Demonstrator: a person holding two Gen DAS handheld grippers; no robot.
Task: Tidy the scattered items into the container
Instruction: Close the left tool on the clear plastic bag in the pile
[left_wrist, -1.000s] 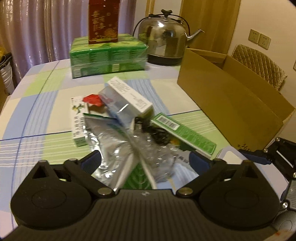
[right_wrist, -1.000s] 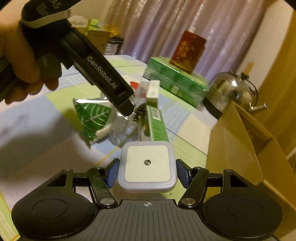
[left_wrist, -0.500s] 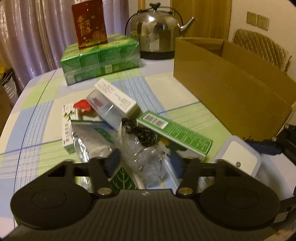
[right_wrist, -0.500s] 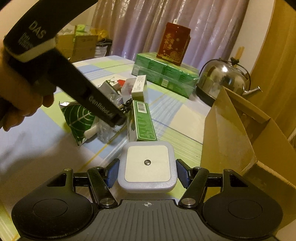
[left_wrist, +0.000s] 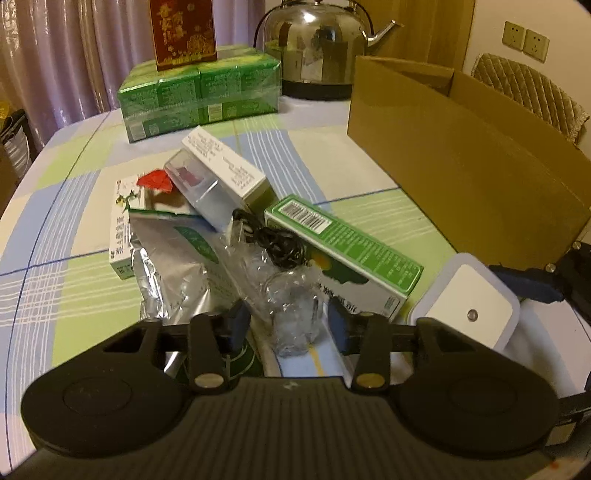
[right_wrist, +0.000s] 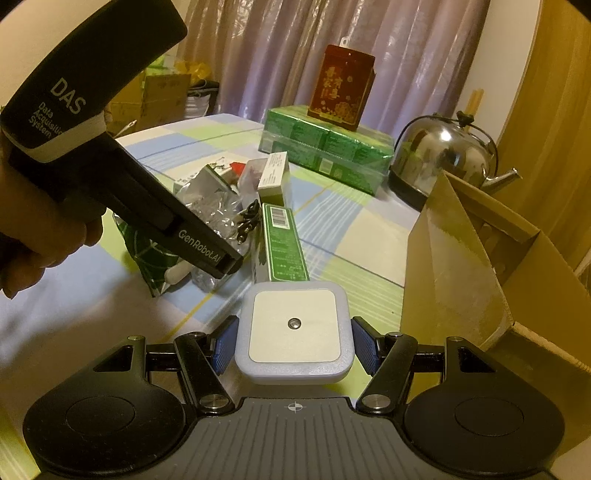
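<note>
A: Left side first. Our left gripper (left_wrist: 286, 325) hangs low over the pile on the desk (left_wrist: 55, 288), jaws part-open around the crinkled clear wrap (left_wrist: 291, 306). We cannot tell whether the pads touch it. Silver foil pouch (left_wrist: 173, 266) just left of it, black cable (left_wrist: 277, 247) just beyond.

B: And the long green box (left_wrist: 343, 243)?

A: Just right of the left jaws, long axis running away and leftward, barcode end far. Left gripper is the nearer one to it.

B: Right side. Our right gripper (right_wrist: 293, 343) has its jaws clamped on the white square night-light (right_wrist: 294, 326), flat face up, clear of the desk.

A: Cardboard box (right_wrist: 461, 266) stands open to the right of those jaws, near wall close. We judge the carry goes rightward and over that wall.
</note>
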